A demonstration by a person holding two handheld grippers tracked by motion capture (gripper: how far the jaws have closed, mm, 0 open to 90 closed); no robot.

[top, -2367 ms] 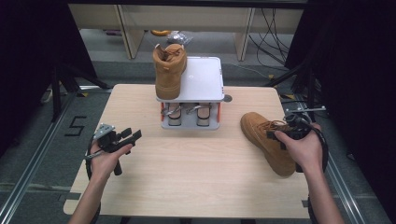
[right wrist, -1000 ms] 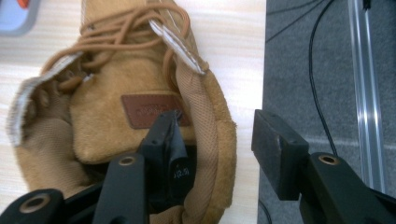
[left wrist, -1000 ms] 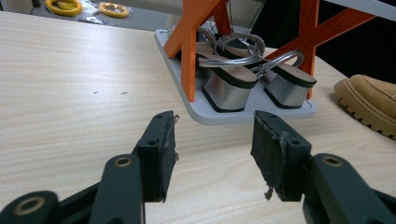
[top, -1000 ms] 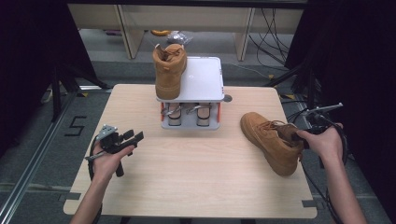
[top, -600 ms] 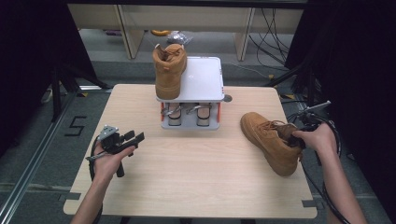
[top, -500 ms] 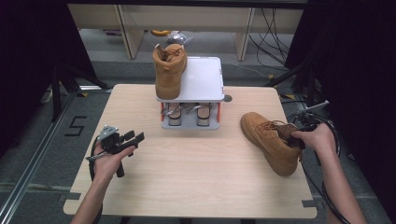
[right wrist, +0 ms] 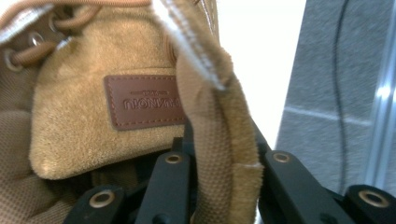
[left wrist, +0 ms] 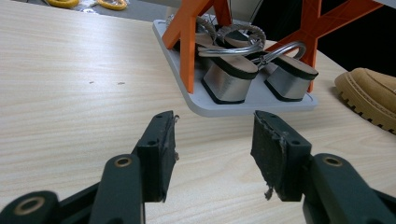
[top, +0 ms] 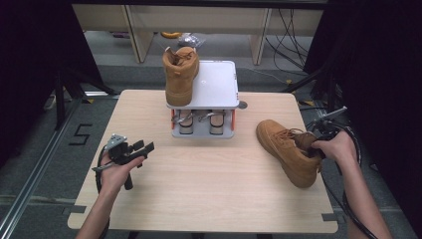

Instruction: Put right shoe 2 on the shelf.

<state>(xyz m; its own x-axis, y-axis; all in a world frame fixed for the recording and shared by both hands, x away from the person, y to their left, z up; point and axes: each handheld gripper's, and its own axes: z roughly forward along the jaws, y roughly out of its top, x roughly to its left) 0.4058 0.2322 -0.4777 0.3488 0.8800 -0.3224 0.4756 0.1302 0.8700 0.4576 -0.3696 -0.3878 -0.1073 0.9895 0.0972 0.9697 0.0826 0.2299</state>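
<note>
Tan suede boot (top: pixel 285 149) upright on table (top: pixel 209 189); right gripper (right wrist: pixel 219 196) fingers just closing, pinching padded collar; left gripper (left wrist: pixel 212 149) fingers apart, empty.

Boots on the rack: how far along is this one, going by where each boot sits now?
Done: one tan boot stands on the rack's top shelf. In hand: the right claw has just been closing, with the collar of the second boot, which lies on the table, between its jaws. Left: probably lifting that boot onto the free part of the shelf. The left claw is open and holds nothing.
</note>
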